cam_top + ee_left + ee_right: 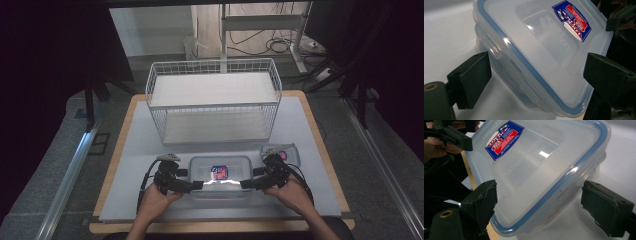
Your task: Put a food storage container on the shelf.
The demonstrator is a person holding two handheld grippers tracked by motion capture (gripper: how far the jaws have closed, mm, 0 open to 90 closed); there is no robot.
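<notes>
Container: a clear plastic food container (220, 176) with a blue-sealed snap lid and a red-and-blue label (219, 173) sat on the grey table mat (140, 145), near the person's edge, in front of the white wire basket (215, 100).
Left gripper: the left gripper (198, 185) pointed at the container's left end; in the left gripper view its jaws stood spread, one on either side of a container corner (574, 110), with gaps visible between pads and plastic.
Right gripper: the right gripper (245, 184) pointed at the container's right end; its jaws stood wide apart around the opposite corner (506, 230), not pressing on it.
Second container: a smaller lidded container (285, 152) lay just behind the right gripper, to the right of the larger one.
Hands: both of the person's hands came in from the near edge, one on each gripper.
</notes>
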